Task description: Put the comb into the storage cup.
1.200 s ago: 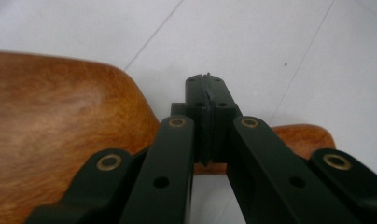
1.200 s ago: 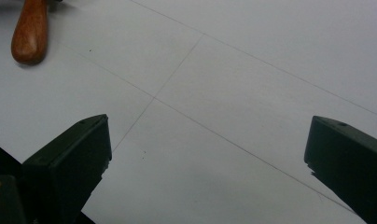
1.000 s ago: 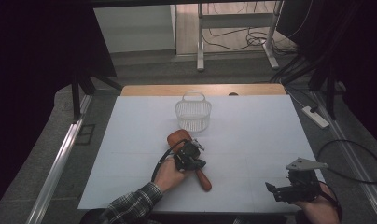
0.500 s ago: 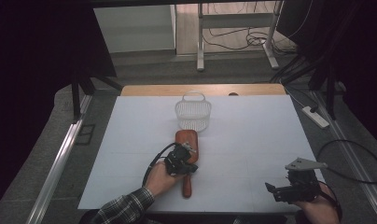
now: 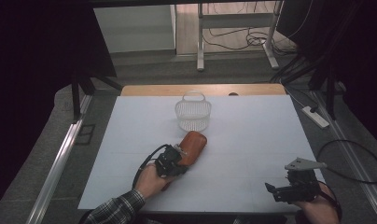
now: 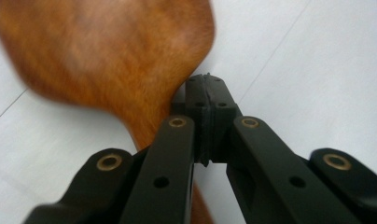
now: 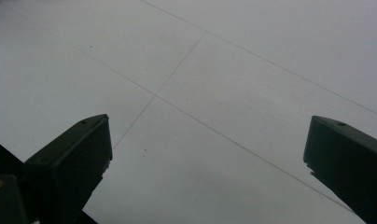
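With its jaws pinched together beside the flat brown wooden spatula [image 5: 192, 145], the left gripper [image 5: 173, 161] nudges it toward the white plastic basket [image 5: 192, 113] at twelve o'clock, likely needing a proper grasp next.

Lab-like recording room: white table [image 5: 252, 140], black curtains [image 5: 37, 70], loose floor cables [image 5: 238, 42].

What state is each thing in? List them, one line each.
Wooden spatula: lying on the table, blade towards the basket, not touching it.
Basket: upright, looks empty.
Left gripper: fingers shut, tips at the spatula's neck.
Right gripper: fingers wide open, nothing between them.
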Demonstrator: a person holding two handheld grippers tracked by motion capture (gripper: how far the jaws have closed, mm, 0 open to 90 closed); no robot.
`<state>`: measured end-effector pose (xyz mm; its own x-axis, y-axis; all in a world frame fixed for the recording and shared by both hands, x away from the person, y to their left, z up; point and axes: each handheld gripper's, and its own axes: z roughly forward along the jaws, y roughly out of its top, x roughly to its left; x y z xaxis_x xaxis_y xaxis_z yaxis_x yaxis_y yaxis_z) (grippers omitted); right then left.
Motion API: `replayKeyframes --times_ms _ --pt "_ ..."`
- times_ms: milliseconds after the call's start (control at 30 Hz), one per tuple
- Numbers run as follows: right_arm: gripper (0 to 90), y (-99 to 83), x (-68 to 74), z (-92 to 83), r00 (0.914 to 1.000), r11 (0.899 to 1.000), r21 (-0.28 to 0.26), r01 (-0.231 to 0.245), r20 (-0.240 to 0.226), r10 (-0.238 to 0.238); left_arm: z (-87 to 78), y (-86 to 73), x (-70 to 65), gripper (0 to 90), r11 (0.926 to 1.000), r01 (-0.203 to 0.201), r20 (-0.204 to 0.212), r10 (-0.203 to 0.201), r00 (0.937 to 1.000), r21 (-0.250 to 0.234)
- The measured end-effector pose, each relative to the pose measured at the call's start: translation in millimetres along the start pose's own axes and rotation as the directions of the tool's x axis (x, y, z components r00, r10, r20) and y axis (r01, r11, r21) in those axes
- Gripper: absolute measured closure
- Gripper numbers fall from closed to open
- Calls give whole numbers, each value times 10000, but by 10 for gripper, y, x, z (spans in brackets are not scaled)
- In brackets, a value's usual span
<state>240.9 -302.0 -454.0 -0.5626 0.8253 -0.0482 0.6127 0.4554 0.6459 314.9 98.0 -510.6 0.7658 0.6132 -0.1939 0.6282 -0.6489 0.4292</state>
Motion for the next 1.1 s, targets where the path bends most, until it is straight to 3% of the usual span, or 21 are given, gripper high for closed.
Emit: replayKeyframes --times_ms 267,367,700,767,867,1100 --pt "10 1 3 2 10000 10000 29 18 5 -18 -125 -128 97 888 9997 221 -281 -223 9994 -87" --pt "11 2 4 3 10000 10000 29 10 1 -10 -163 -187 138 888 9990 400 -163 -403 9991 -203" --pt "12 3 7 4 10000 10000 34 21 12 -21 -233 -201 78 887 9985 322 -193 -331 9993 -448" --pt "12 3 7 3 10000 10000 27 21 7 -21 -276 -216 55 884 9979 385 -29 -387 9992 -526" --pt "11 2 7 1 10000 10000 13 43 16 -43 -315 -248 21 805 9977 454 42 -453 9990 -507" --pt "12 5 11 4 10000 10000 29 77 -1 -77 -412 -310 5 693 9945 551 -284 -578 9979 -892"
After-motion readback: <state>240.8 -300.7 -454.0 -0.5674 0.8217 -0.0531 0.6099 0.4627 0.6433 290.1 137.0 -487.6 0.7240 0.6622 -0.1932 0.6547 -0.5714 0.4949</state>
